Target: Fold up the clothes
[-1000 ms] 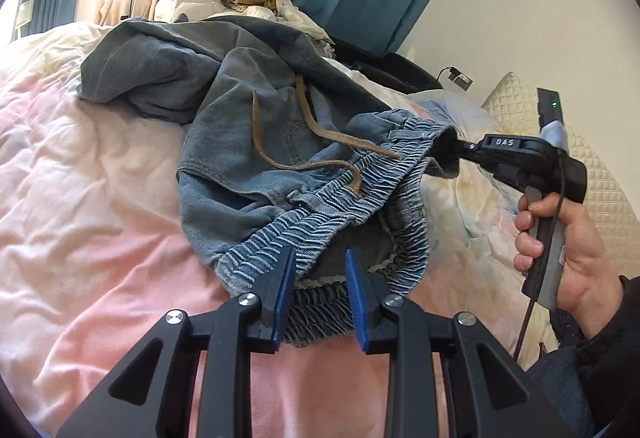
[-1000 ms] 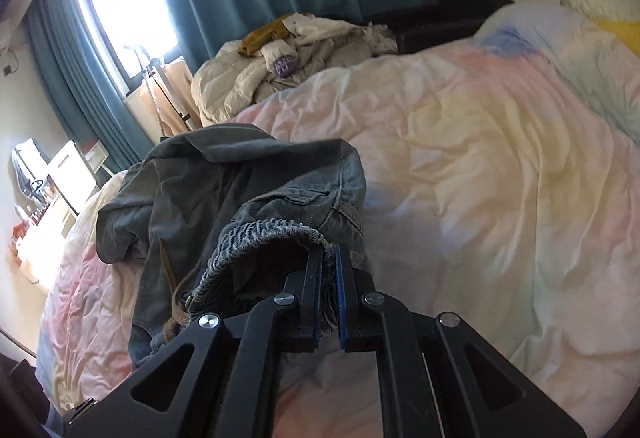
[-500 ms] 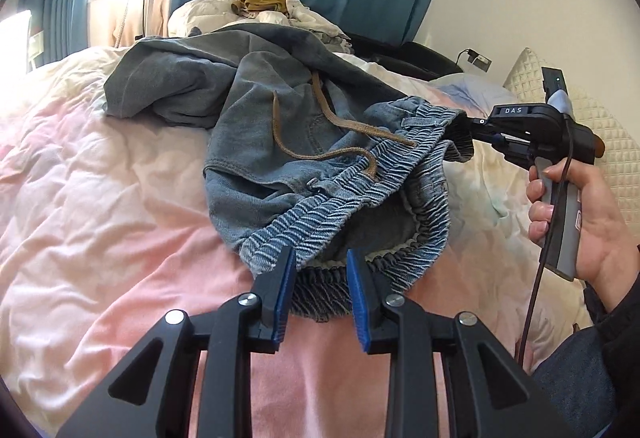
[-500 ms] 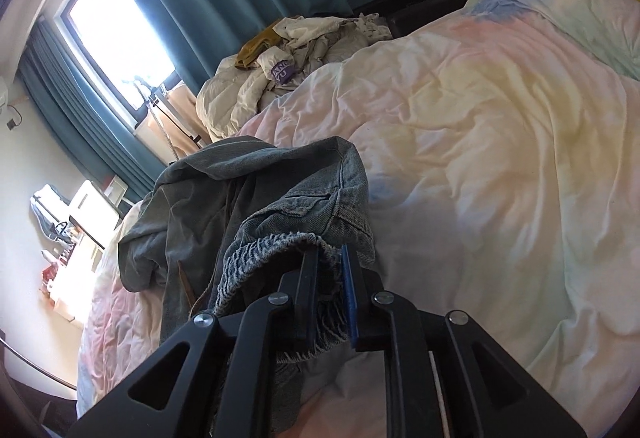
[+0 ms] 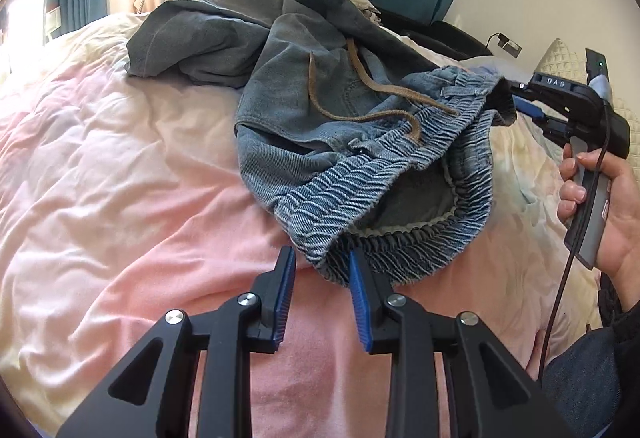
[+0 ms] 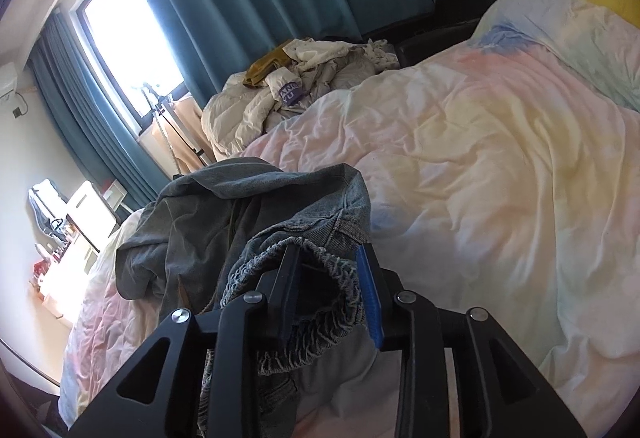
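Sprawling across the pink end of the bed's duvet (image 5: pixel 120 166), the denim trousers (image 5: pixel 320 106) lie crumpled, legs bunched toward the window and the elastic waistband (image 5: pixel 400 174) nearest me. A second ago the right hand-held gripper (image 6: pixel 330 278) was pinched tight on the far side of that waistband; now its jaws are opening, the gathered denim loose between them and no longer pressed. I take that as a let-go, so the trousers can settle on the bed before any smoothing or folding starts. The left hand-held gripper (image 5: pixel 322 278) has barely changed: its jaws stand apart, the waistband's near edge lying between its tips unclamped. It tips steeply down at the waistband, while the right one, gripped in the person's hand (image 5: pixel 604 214), comes in flatter from the waistband's far side.
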